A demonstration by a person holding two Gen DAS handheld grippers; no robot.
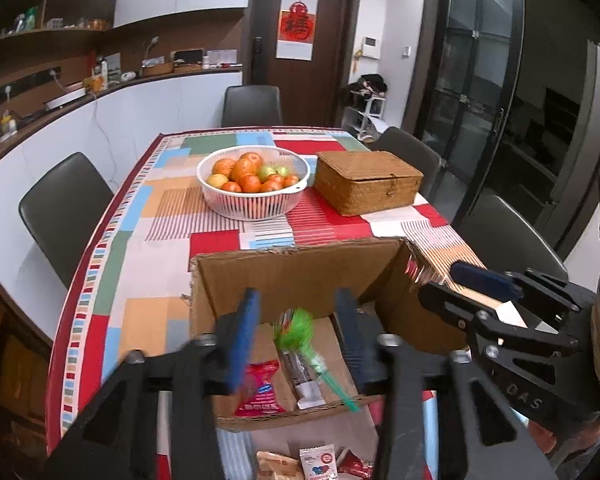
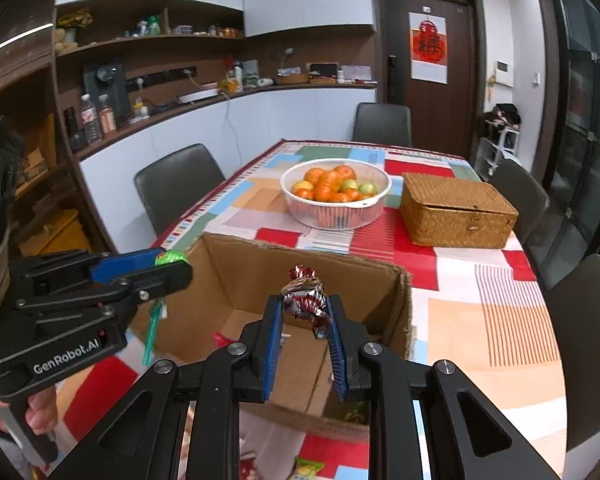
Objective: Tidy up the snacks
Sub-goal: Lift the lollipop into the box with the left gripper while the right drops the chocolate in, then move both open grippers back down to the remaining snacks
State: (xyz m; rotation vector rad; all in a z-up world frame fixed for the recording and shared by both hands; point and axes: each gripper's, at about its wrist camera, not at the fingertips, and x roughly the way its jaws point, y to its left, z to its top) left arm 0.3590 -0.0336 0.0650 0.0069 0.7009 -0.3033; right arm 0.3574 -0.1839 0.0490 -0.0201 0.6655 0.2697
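An open cardboard box (image 1: 296, 256) stands on the patchwork tablecloth near the front edge. My left gripper (image 1: 296, 320) hangs over it with its jaws apart. A blurred green wrapped sweet on a green stick (image 1: 296, 330) sits in the gap and touches neither pad. A red packet (image 1: 260, 392) and a wrapped bar (image 1: 306, 380) lie on the box floor. My right gripper (image 2: 305, 320) is over the same box (image 2: 300, 252), its blue pads against a red and silver foil candy (image 2: 303, 300). The left gripper (image 2: 172, 266) shows at the left of the right wrist view.
Several loose snack packets (image 1: 318, 460) lie on the cloth in front of the box. Behind it stand a white bowl of oranges (image 1: 254, 184) and a closed wicker box (image 1: 366, 182). Dark chairs (image 1: 66, 208) ring the table, with a counter along the left wall.
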